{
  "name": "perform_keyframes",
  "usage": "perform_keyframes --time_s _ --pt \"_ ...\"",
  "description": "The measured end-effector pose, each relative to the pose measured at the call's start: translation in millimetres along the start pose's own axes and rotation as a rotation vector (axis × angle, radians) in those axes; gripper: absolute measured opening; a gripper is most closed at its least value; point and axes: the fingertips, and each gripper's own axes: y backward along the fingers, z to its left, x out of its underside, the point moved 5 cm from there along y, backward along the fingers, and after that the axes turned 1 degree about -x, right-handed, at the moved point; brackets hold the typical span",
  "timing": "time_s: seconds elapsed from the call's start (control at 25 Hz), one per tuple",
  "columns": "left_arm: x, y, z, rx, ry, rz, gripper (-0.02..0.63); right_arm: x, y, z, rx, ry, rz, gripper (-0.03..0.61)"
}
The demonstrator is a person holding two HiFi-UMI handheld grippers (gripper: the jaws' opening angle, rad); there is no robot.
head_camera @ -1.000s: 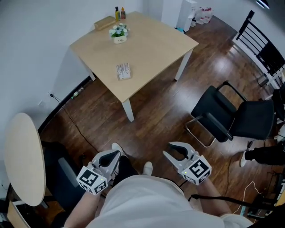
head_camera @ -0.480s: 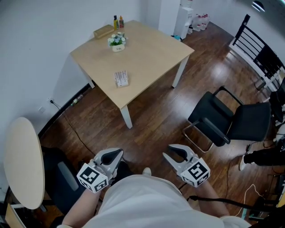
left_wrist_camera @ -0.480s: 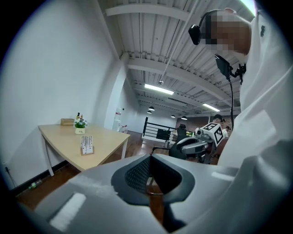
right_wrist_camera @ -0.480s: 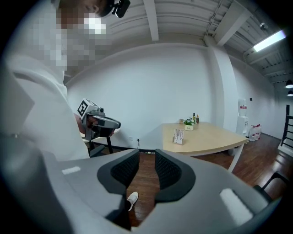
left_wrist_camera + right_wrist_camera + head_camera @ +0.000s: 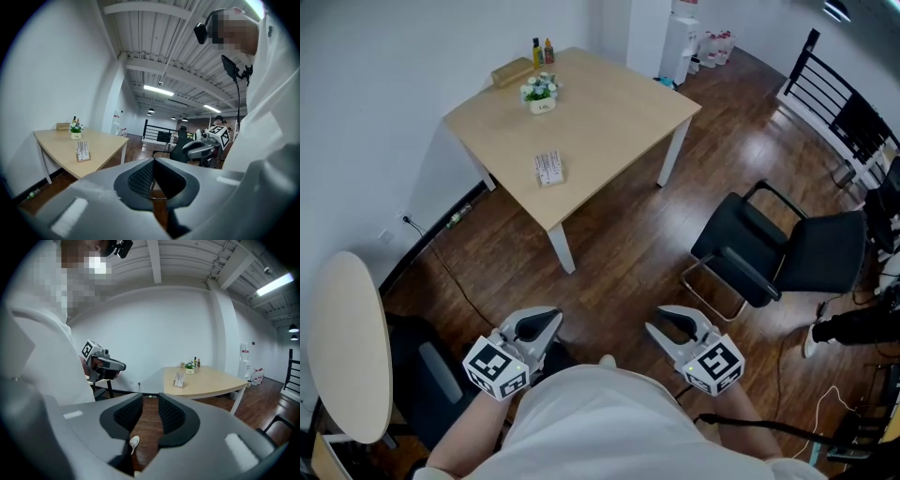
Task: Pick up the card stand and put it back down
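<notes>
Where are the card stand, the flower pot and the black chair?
card stand [image 5: 548, 168]: head view, the middle of its cards.
flower pot [image 5: 542, 105]: head view, the white pot under the blooms.
black chair [image 5: 742, 246]: head view, its seat.

Table [image 5: 609, 103]: pale wood, matt, smooth top. Floor [image 5: 628, 253]: dark wood planks w/ a glossy sheen. Chair [image 5: 787, 253]: black cloth seat & back, thin metal frame. Card stand [image 5: 547, 168]: I see white paper-like cards; holder mat'l too small to tell. Left gripper [image 5: 546, 323] & right gripper [image 5: 667, 322]: grey matt plastic shells. Pads [image 5: 125, 413]: black, ribbed, matt. Wall [image 5: 384, 84]: white, matt.
</notes>
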Motion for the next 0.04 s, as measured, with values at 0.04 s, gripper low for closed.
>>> perform_keyframes --time_s 0.04 --pt "-0.2 -0.9 -1.1 0.0 -0.006 0.006 0.002 0.9 1.8 1.2 0.002 -0.001 0.001 0.109"
